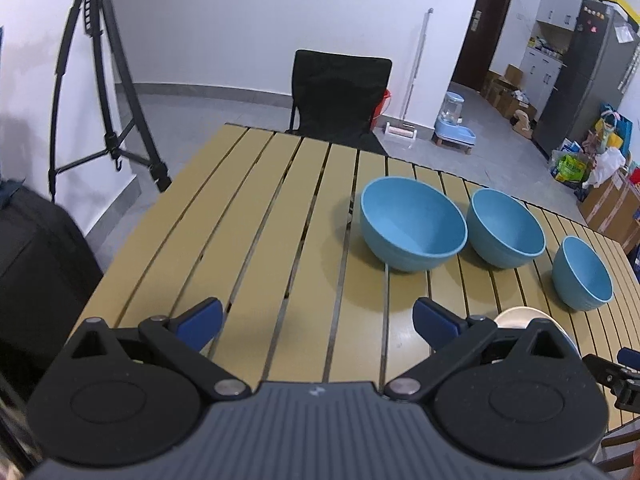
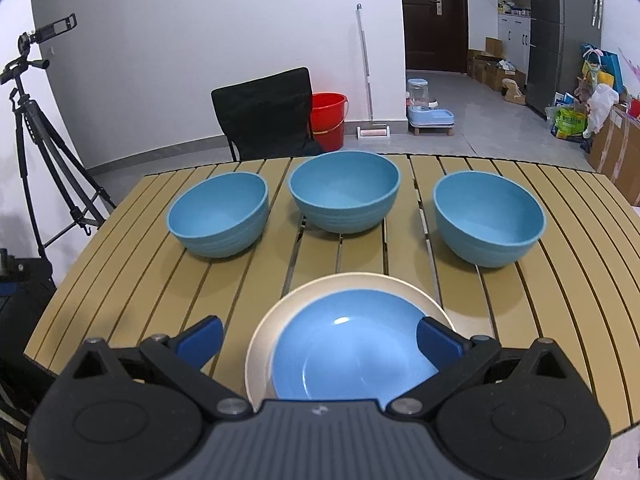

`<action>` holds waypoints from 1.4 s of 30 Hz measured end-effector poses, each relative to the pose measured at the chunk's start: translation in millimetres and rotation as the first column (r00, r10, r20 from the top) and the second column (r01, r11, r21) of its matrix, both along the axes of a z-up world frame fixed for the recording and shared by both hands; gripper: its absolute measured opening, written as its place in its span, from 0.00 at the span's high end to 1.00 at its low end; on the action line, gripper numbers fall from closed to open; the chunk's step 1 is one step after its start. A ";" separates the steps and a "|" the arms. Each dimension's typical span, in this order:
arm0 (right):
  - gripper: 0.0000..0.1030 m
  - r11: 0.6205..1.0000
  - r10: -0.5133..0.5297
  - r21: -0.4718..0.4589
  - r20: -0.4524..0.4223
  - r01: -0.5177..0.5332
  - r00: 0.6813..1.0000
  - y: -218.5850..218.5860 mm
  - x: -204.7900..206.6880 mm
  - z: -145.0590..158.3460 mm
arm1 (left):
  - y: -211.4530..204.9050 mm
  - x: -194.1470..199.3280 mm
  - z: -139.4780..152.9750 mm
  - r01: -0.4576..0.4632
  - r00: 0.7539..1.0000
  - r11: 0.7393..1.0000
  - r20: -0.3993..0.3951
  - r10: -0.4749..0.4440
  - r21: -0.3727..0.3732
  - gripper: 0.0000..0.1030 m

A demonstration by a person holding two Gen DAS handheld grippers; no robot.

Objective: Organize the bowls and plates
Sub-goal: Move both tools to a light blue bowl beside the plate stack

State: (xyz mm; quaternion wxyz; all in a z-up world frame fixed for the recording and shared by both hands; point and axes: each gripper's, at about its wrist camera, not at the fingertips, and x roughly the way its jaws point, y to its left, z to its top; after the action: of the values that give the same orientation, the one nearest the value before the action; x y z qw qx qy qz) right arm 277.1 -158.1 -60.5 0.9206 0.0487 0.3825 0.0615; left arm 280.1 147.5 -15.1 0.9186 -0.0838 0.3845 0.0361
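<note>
On slatted yellow table (image 2: 560, 280): three blue ribbed bowls (image 2: 344, 192) in a row, blue plate (image 2: 352, 352) stacked on cream plate (image 2: 264, 336) | right gripper (image 2: 320, 340) held over plates, fingers spread, empty | left gripper (image 1: 318, 322) released, empty.

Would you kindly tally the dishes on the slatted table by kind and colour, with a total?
Blue bowls: 3 (left, middle, right)
Blue plates: 1
Cream plates: 1, under the blue one
Total: 5

We are in a home.
We see a fridge (image 2: 564, 32), pet feeder (image 2: 428, 108), mop (image 2: 366, 76), red bucket (image 2: 328, 120), and slatted table (image 2: 140, 280).
</note>
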 end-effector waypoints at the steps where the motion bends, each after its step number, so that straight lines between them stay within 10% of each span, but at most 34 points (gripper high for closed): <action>1: 0.00 1.000 -0.002 0.000 -0.003 0.002 1.000 2.6 4.4 0.4 | 2.4 5.7 -0.2 0.006 1.000 1.000 -0.002 -0.006 -0.001 0.00; 17: 0.00 1.000 0.014 0.011 -0.045 -0.014 0.999 59.4 80.6 -11.6 | 41.2 111.5 -14.1 0.111 0.994 0.993 0.010 -0.111 0.040 0.00; 31: 0.07 1.000 -0.024 0.018 -0.106 0.026 0.994 73.8 149.6 -18.7 | 33.7 193.0 -49.7 0.249 0.965 0.966 -0.061 -0.253 -0.073 0.00; 42: 0.40 0.999 -0.039 -0.010 -0.169 0.038 0.985 81.3 197.5 -36.5 | 12.7 230.9 -82.2 0.277 0.943 0.952 -0.152 -0.296 -0.132 0.41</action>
State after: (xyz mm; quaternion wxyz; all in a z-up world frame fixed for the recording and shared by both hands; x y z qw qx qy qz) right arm 474.6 -76.8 -97.0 0.8860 0.0580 0.4584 0.0382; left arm 511.0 160.2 -97.3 0.8720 -0.0737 0.4707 -0.1120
